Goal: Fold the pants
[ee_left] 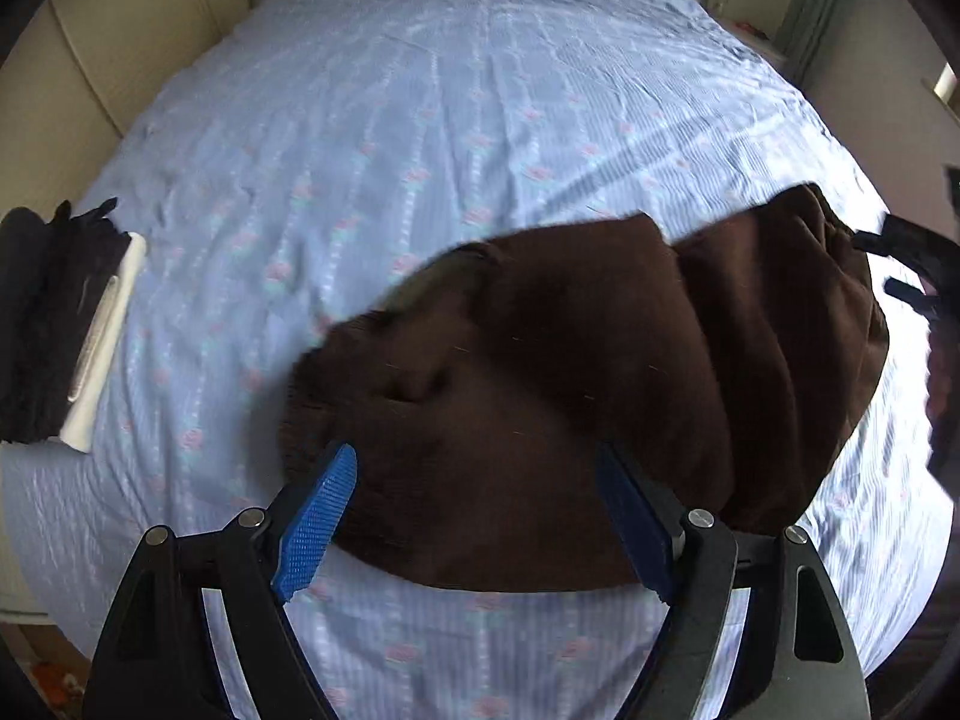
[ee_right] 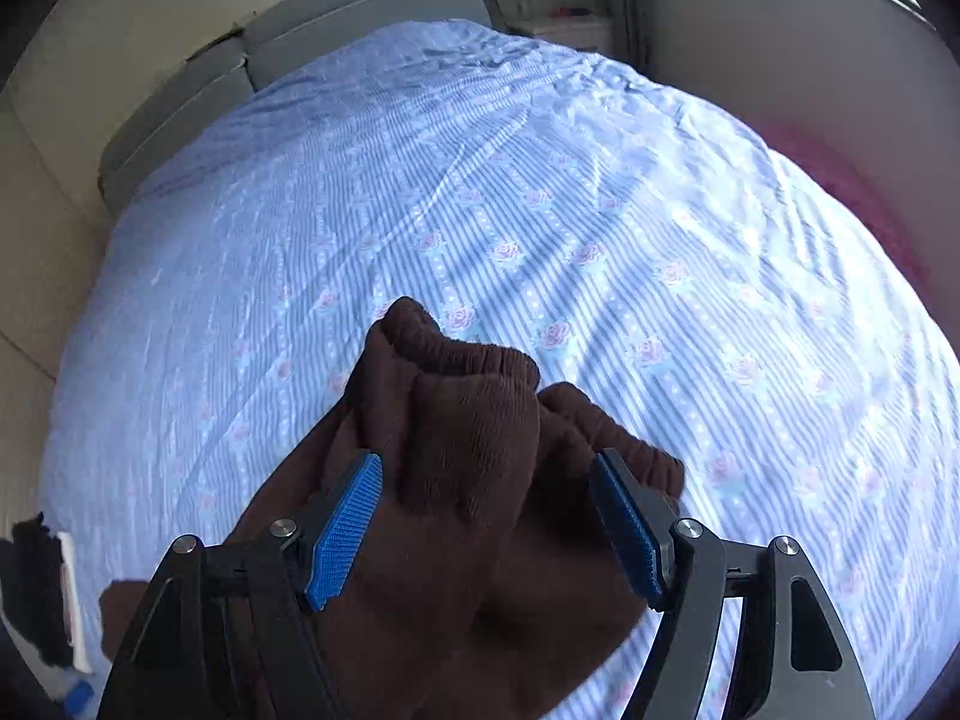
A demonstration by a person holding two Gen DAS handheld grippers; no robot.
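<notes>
1. Two grippers work over a bed sheet (ee_left: 420, 120), light blue with stripes and small pink roses, that fills most of both views.
2. Brown pants (ee_left: 570, 372) lie bunched across the centre and right of the left wrist view, resting on the sheet, with folds running toward the upper right.
3. At the bottom of that view, the left gripper (ee_left: 477, 516) has its blue-padded fingers (ee_left: 315, 522) spread wide; the pants' near edge lies between them, and no pinch on the cloth shows, so it looks released.
4. At the right edge of the same view, the other gripper's dark fingers appear beside the far end of the pants.
5. In the right wrist view, the right gripper (ee_right: 486, 525) also has its jaws wide apart; the ribbed waistband of the pants (ee_right: 474, 438) bulges up between the pads, in the lower centre of the frame. The pads do not appear to squeeze it.
6. A dark garment stack (ee_left: 36, 324) with a white strip beside it sits at the left edge.
7. A grey headboard (ee_right: 288, 42) stands at the top of the frame.
</notes>
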